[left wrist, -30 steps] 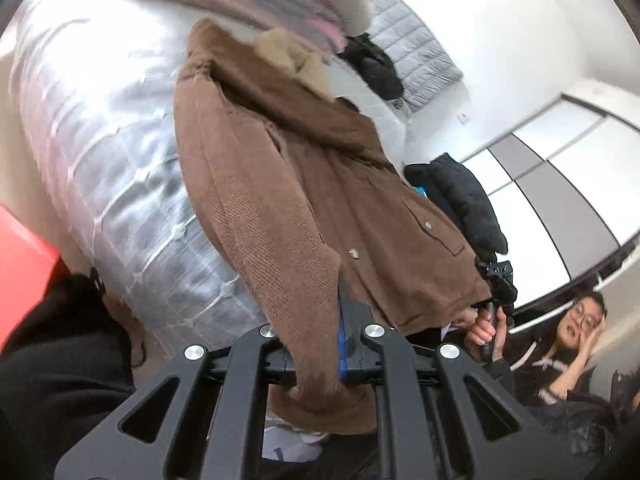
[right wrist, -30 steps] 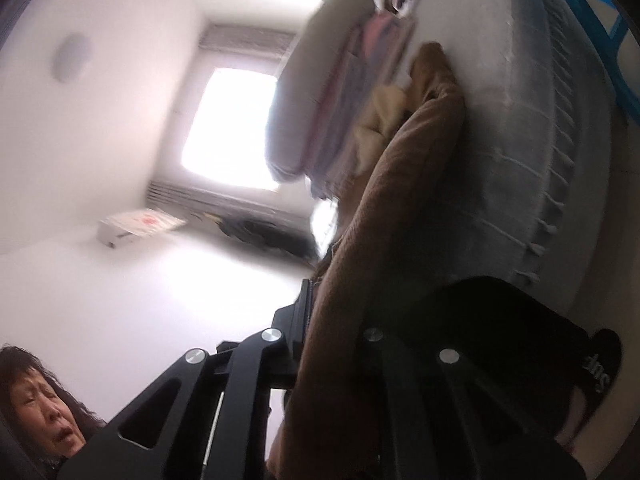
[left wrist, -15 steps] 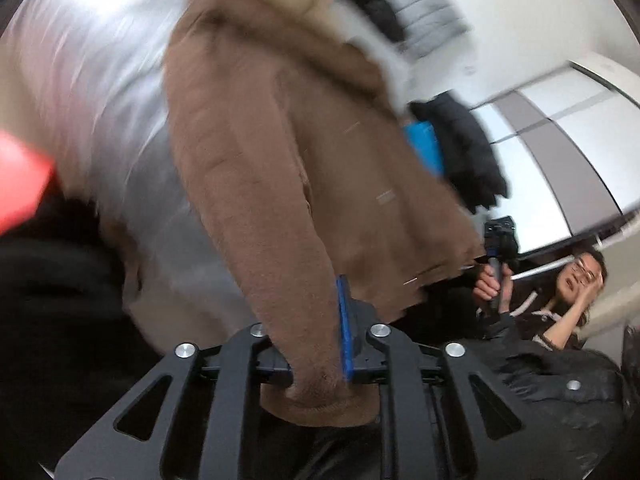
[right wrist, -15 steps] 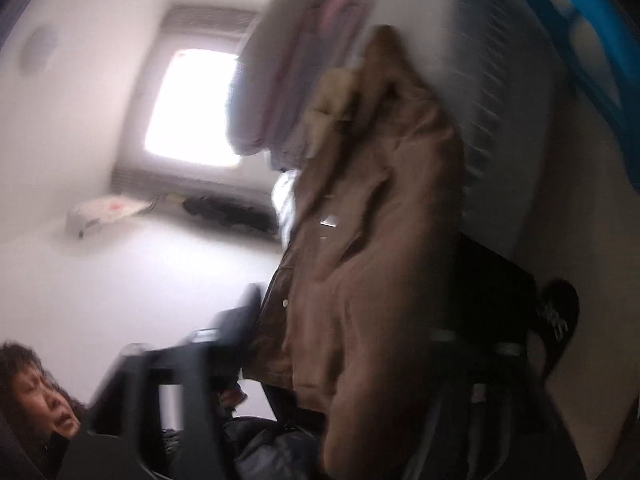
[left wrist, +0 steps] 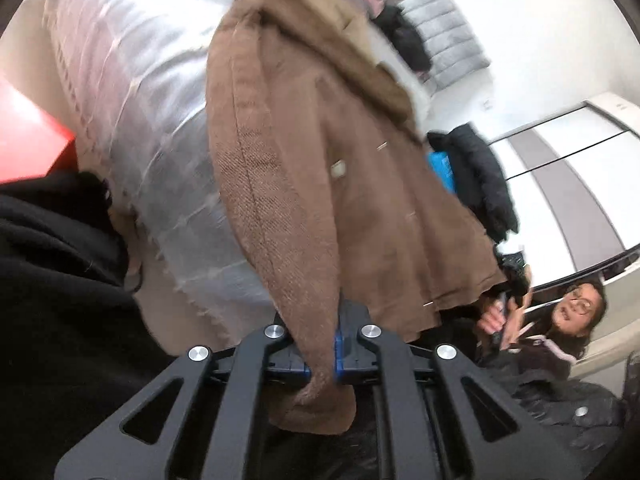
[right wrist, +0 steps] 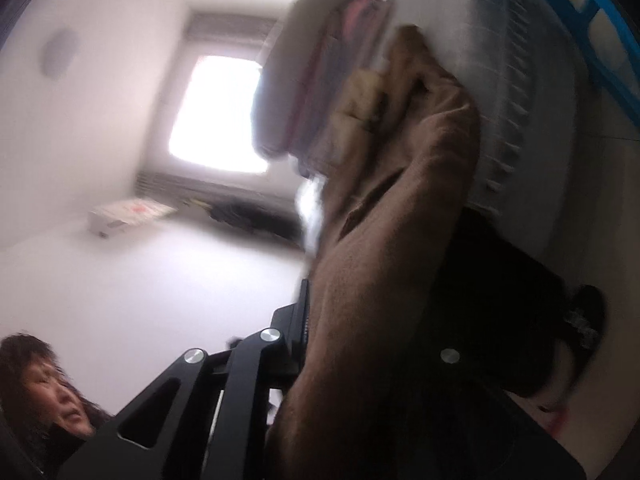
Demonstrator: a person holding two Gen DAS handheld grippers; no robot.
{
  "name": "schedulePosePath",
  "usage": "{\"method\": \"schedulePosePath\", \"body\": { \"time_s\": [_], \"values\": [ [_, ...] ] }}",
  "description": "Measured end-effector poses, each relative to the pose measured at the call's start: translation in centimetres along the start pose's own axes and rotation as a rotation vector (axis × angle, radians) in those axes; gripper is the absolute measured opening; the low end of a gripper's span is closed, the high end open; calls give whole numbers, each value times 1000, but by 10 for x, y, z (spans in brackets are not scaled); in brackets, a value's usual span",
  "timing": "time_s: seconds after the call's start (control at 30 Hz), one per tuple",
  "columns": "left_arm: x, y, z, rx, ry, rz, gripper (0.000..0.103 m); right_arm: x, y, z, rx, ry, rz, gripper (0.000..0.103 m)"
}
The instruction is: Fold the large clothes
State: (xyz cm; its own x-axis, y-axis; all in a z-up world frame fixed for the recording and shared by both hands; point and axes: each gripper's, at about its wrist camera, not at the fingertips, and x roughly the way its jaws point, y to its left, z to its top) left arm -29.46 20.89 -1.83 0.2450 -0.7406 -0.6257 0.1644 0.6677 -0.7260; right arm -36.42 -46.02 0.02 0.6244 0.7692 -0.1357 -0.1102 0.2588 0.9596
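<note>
A large brown coat (left wrist: 320, 168) with a tan fur collar hangs stretched between the bed and my grippers. My left gripper (left wrist: 322, 360) is shut on the cuff end of one brown sleeve, which passes between its blue pads. In the right wrist view the coat (right wrist: 392, 240) runs from the bed edge down into my right gripper (right wrist: 340, 344), which is shut on the other sleeve; its right finger is hidden under the cloth. The collar end rests on the mattress.
A mattress (left wrist: 132, 92) wrapped in clear plastic fills the upper left. Folded clothes (right wrist: 320, 92) are stacked at its far end. A dark jacket (left wrist: 480, 176) hangs to the right. A person (left wrist: 560, 328) crouches at the lower right; another person (right wrist: 44, 392) shows at the lower left. A red box (left wrist: 24, 136) is at the left.
Both grippers have pulled the coat away from the bed and swung it; the views shifted and blurred. The grip on both sleeves has held.
</note>
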Motion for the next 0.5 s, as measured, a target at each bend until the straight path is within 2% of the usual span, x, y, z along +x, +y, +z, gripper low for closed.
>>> {"method": "schedulePosePath", "body": {
  "time_s": [0.13, 0.33, 0.43, 0.5],
  "values": [
    [-39, -43, 9, 76, -114, -39, 6, 6, 35, 1, -54, -46, 99, 11],
    [-76, -91, 2, 167, -173, -112, 5, -16, 75, -5, -152, -93, 172, 11],
    [-94, -96, -7, 170, -198, -150, 6, -34, 82, -9, -162, -117, 192, 11],
    [-98, -89, -11, 148, -206, -144, 6, -43, 77, -9, -143, -131, 181, 11]
  ]
}}
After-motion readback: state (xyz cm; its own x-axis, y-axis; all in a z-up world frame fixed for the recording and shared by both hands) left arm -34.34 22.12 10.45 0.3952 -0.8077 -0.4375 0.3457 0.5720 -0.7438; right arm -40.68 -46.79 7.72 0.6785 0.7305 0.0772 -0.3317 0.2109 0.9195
